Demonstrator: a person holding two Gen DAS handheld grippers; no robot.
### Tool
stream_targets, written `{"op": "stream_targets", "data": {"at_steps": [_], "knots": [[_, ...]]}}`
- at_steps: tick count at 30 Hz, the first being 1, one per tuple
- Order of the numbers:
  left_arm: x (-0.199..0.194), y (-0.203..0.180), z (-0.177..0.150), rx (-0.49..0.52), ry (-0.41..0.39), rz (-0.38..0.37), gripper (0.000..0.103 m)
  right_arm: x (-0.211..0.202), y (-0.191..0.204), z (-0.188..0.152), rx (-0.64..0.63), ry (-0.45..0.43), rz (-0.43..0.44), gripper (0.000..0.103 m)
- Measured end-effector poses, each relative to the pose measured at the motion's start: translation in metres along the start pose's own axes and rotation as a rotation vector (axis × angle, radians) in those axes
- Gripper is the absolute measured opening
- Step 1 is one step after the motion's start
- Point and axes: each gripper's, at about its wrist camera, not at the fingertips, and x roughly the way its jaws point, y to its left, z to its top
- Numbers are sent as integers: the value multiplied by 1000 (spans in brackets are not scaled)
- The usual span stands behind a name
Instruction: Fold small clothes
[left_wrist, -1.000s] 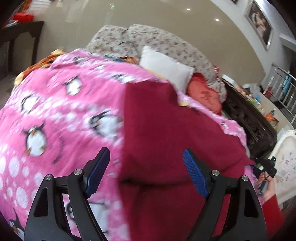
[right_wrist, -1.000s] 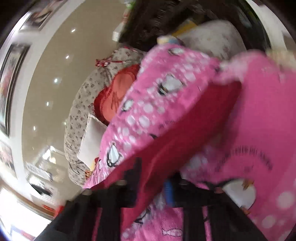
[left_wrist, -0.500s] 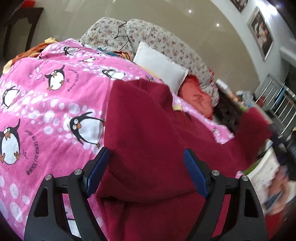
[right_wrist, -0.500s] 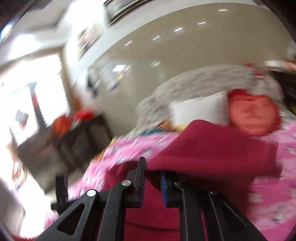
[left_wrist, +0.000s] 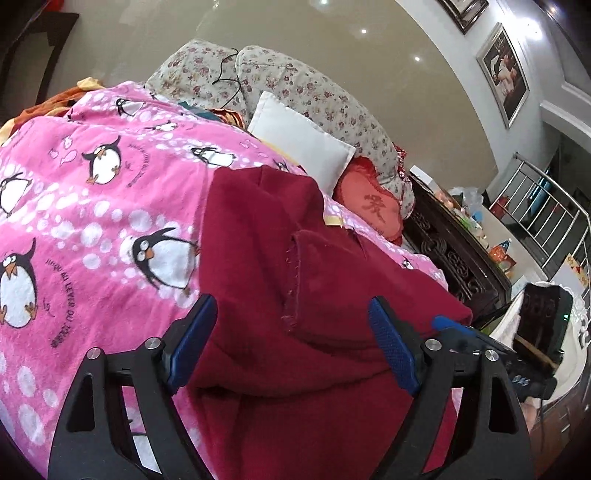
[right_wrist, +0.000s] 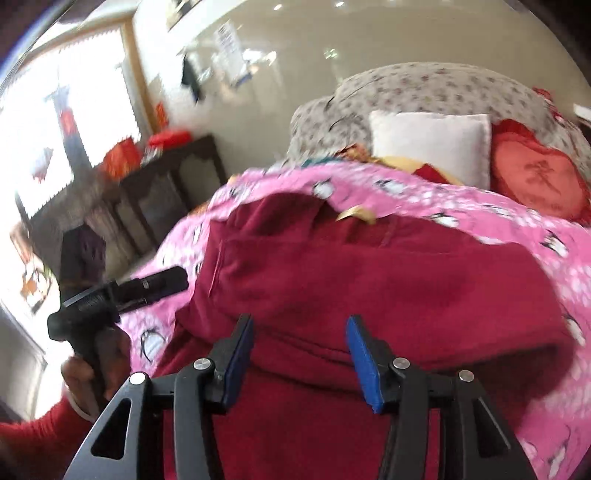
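A dark red garment (left_wrist: 295, 280) lies spread on a pink penguin blanket (left_wrist: 92, 206), with one part folded over on top of itself. My left gripper (left_wrist: 292, 306) hovers open just above its near part, and the cloth shows between the blue pads without touching them. In the right wrist view the same garment (right_wrist: 369, 273) fills the middle. My right gripper (right_wrist: 300, 325) sits low over the folded edge, its jaws opening, and the pads (right_wrist: 362, 354) do not press on the fabric. A hand (right_wrist: 92, 365) in a red sleeve holds the other gripper at the left.
At the head of the bed lie a white pillow (left_wrist: 303, 144), a red heart cushion (left_wrist: 373, 206) and floral pillows (left_wrist: 306, 85). A dark carved wooden cabinet (left_wrist: 454, 254) stands along the right side, with a metal railing (left_wrist: 546, 206) beyond. Another dark cabinet (right_wrist: 162, 192) stands at the left.
My right gripper, shut on a red flap, swung it across the bed and laid it over the garment, then opened off it. The left gripper stayed open in place.
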Motion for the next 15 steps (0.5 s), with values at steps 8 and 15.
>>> {"op": "stream_targets", "data": {"at_steps": [8,15], "knots": [[36,-33,4,113,57,131,80,-55,-43,-14,120,-55,-18,50],[81,-60,6,195,186,260,41,-74,-52,-25,193,-85,29,51]]}}
